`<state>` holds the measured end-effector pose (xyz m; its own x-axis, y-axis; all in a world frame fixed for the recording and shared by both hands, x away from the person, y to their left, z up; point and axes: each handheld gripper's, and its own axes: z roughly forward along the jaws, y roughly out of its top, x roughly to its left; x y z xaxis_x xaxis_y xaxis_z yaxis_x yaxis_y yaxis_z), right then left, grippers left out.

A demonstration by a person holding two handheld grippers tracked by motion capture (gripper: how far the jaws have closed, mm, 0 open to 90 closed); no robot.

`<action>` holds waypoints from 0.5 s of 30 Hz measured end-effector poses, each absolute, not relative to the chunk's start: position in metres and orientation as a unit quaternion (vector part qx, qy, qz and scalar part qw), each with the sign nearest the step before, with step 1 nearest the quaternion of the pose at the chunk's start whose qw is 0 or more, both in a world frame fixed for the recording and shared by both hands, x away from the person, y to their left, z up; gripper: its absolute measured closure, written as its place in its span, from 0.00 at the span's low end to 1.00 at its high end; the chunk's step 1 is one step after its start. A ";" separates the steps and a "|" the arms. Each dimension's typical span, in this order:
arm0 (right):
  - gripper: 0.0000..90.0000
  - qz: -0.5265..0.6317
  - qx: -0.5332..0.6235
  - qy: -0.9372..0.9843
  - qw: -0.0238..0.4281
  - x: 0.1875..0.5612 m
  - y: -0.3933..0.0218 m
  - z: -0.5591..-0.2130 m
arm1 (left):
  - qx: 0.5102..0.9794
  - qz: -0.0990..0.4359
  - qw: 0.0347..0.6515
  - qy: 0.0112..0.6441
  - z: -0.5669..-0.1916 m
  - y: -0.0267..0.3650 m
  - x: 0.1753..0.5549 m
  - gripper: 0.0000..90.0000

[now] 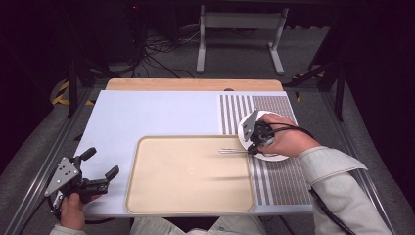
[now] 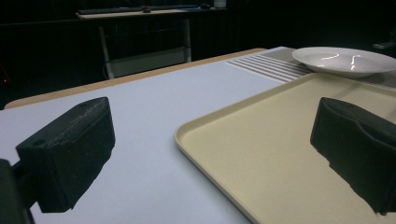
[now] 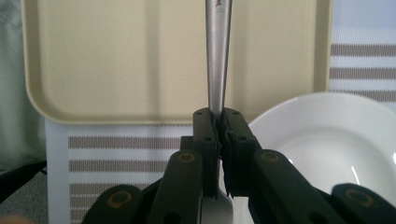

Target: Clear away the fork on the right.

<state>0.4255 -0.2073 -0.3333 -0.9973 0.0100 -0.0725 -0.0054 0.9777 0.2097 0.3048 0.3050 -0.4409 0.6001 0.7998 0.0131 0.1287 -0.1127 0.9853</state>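
Right gripper view, nearest first: right gripper, jaws pressed together on a metal utensil. Pinch falls low on the shaft; the broader end sits behind the jaws, too blurred to say whether spoon or fork. Handle runs straight out from the jaws, in line with the gripper's own axis, and reaches over the beige tray. White plate lies just beside the jaws, on the striped placemat.

High view: same gripper sits over the plate's near-left rim, by the tray's right edge. Utensil lies level, long axis parallel to the table's front edge, free end pointing left over the tray's right part. Cannot tell whether it touches the tray floor. My read: any set-down is a short move leftward along that axis, and the right hand is the one placed for it.

Farther off, left gripper hovers at the table's front left corner, jaws spread, nothing between them, well apart from the utensil. Left gripper view looks across the tray toward the plate.
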 end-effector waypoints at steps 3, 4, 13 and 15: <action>0.95 0.112 -0.007 0.993 0.038 0.429 -0.201 -0.335 | 0.686 0.292 0.574 0.338 -0.441 0.305 0.305 0.01; 0.95 0.112 -0.010 0.993 0.037 0.431 -0.196 -0.336 | 0.686 0.291 0.575 0.338 -0.441 0.305 0.305 0.01; 0.95 0.112 -0.021 0.993 0.034 0.441 -0.167 -0.343 | 0.687 0.289 0.576 0.336 -0.440 0.305 0.304 0.01; 0.95 0.110 -0.022 0.993 0.031 0.442 -0.162 -0.344 | 0.687 0.289 0.576 0.335 -0.440 0.305 0.304 0.01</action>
